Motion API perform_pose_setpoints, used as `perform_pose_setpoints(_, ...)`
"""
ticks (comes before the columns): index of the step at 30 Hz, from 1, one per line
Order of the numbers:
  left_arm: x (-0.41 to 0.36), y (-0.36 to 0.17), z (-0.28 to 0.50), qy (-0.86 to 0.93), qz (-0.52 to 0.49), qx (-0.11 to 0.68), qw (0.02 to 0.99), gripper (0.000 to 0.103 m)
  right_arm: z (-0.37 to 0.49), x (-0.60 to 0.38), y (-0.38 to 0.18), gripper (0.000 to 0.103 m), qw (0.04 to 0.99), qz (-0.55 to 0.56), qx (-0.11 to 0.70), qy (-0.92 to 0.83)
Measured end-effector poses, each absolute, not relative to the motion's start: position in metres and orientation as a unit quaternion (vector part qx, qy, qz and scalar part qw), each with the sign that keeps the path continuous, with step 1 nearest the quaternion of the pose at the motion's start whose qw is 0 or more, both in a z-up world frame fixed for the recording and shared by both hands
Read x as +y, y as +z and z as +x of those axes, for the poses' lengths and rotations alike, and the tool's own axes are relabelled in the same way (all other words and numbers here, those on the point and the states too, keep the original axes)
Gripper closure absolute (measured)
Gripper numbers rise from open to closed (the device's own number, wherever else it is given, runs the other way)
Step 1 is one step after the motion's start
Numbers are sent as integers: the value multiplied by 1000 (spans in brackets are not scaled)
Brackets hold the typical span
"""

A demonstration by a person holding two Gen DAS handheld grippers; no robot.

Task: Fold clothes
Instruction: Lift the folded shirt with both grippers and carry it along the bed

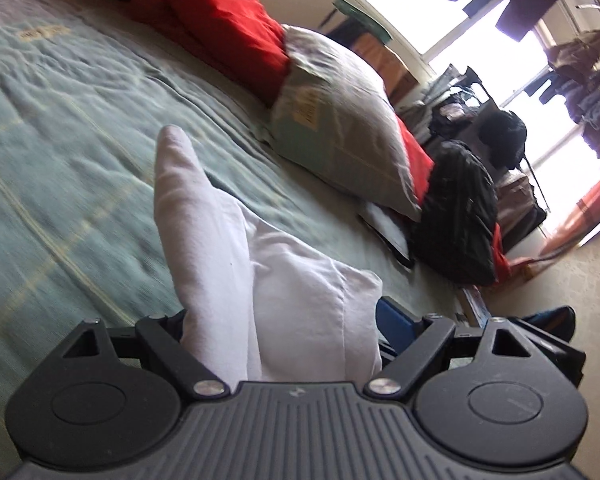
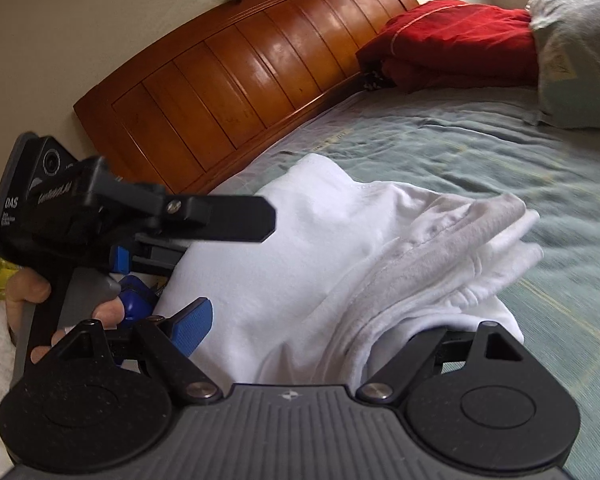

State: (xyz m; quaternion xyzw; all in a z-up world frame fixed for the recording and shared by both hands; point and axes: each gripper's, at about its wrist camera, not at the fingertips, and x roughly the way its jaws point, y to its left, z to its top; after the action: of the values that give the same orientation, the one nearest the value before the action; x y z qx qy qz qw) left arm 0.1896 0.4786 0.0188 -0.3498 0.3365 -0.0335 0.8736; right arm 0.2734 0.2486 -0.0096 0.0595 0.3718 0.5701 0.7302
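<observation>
A folded white garment (image 1: 268, 280) fills the space between the wide jaws of my left gripper (image 1: 280, 308). It covers the left finger, and the blue pad (image 1: 392, 320) of the right finger shows bare beside it. The bed behind is blurred while the cloth is sharp. In the right wrist view the same white garment (image 2: 340, 248) lies across my right gripper (image 2: 308, 320). It hides the right finger, and the left blue pad (image 2: 192, 328) stays uncovered. My left gripper (image 2: 224, 240), held by a hand (image 2: 24, 292), comes in from the left with one black finger (image 2: 236, 218) over the cloth.
A green bedspread (image 1: 60, 140) covers the bed, with a wooden headboard (image 2: 228, 68) behind it. A red quilt (image 1: 220, 16), a grey pillow (image 1: 340, 120) and a black bag (image 1: 456, 208) line the bed's far side. Beyond them are the floor and a bright window with hanging clothes.
</observation>
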Motion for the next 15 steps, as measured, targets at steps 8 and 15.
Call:
perform_pose_setpoints(8,548,2,201,17,-351,336,874,17,269,312,-21,14,740,67,363,563)
perform_pose_setpoints(15,571,-1,212,27,-341,323,882,17,262,347,-32,14,748,50,351,561)
